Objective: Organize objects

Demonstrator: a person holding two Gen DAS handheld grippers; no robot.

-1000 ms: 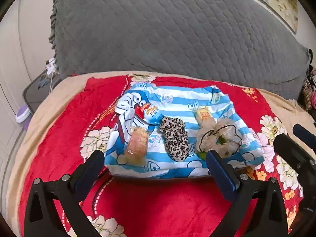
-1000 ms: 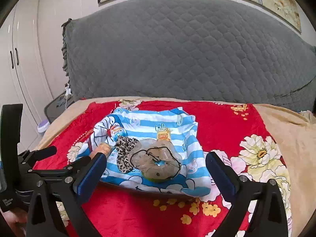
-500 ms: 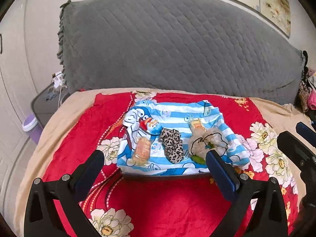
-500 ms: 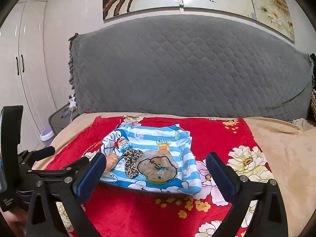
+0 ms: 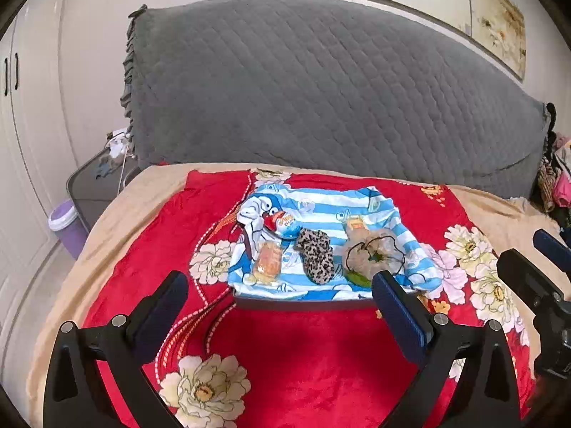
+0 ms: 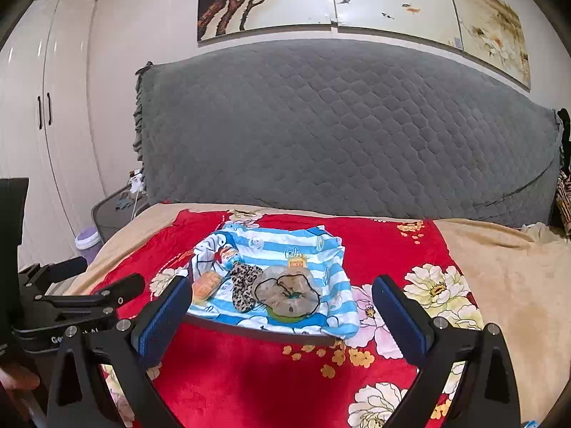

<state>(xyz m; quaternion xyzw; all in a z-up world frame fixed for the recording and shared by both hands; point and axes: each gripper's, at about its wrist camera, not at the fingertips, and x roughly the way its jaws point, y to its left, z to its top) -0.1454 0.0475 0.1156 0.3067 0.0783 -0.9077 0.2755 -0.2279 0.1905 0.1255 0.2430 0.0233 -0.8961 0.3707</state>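
Note:
A blue-and-white striped cloth [image 5: 321,207] [image 6: 271,246] covers a dark tray on the red floral blanket. On it lie a round blue snack pack [image 5: 285,224] [image 6: 228,254], an orange wrapped snack [image 5: 267,263] [image 6: 205,285], a leopard-print scrunchie [image 5: 317,255] [image 6: 242,285], a small yellow packet [image 5: 355,222] [image 6: 297,260] and a clear bag with a black cord [image 5: 373,255] [image 6: 287,294]. My left gripper [image 5: 278,306] is open, held back from the tray's front edge. My right gripper [image 6: 282,312] is open too, empty, also short of the tray.
A grey quilted headboard [image 5: 321,89] rises behind the bed. A purple bin [image 5: 67,224] and a dark side table [image 5: 96,182] stand at the left by white wardrobe doors [image 6: 35,125]. Clothes hang at the far right [image 5: 556,178]. Beige bedding [image 6: 506,267] lies right of the blanket.
Both grippers have pulled back and risen from the tray, so the tray looks smaller and more wall shows. The objects on the cloth have not moved.

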